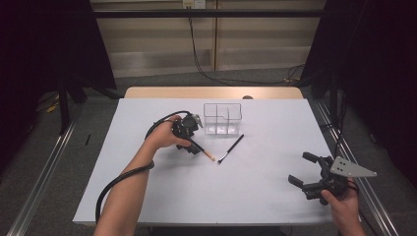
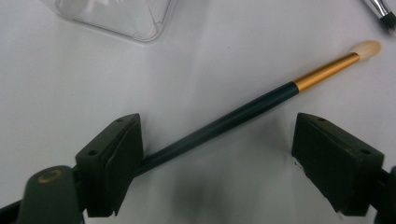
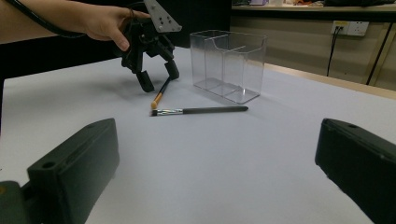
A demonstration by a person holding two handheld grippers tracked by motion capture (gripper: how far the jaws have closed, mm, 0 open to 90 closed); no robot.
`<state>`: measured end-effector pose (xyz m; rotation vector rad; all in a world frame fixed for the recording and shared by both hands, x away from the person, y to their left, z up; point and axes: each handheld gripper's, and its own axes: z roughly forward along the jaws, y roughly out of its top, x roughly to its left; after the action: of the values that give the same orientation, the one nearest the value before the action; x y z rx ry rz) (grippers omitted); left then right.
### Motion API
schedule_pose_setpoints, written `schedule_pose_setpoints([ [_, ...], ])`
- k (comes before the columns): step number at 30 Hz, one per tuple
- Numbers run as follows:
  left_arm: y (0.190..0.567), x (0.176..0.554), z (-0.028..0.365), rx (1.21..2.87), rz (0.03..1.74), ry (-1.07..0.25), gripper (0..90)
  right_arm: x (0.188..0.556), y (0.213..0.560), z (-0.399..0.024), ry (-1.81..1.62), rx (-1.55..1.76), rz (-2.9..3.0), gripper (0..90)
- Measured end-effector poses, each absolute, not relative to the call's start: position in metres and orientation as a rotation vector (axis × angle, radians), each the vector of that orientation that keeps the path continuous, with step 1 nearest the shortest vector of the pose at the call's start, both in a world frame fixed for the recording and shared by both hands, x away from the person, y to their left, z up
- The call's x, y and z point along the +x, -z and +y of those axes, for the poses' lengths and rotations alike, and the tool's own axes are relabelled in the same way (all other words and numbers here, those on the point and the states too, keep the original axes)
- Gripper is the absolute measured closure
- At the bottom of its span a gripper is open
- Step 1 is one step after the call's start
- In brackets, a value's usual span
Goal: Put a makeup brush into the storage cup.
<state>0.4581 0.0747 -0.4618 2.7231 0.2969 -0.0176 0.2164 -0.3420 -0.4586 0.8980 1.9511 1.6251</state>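
The dark-handled, gold-ferruled makeup brush (image 2: pixel 243 112) is straddled by the left hand-held gripper (image 2: pixel 217 158), jaws wide, nothing gripped yet; closing squarely on the handle is called for next.

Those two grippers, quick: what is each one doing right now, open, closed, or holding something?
Left gripper: open, jaws astride the gold-banded brush on the table, not clamped on it.
Right gripper: open, holding nothing.
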Motion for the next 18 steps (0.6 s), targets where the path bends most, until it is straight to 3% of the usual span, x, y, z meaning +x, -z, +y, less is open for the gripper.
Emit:
schedule_pose_setpoints([
  [8, 0.4603, 0.4581, 0.0762, 2.728, 0.283, 0.000, 21.8, 0.2163, 0.4584, -0.3419, -1.626, 0.897, 1.951, 0.0],
  [18, 0.4566, 0.4499, 0.0803, 2.716, 0.219, 0.009, 44.4, 0.2160, 0.4585, -0.3423, -1.625, 0.900, 1.952, 0.0],
])
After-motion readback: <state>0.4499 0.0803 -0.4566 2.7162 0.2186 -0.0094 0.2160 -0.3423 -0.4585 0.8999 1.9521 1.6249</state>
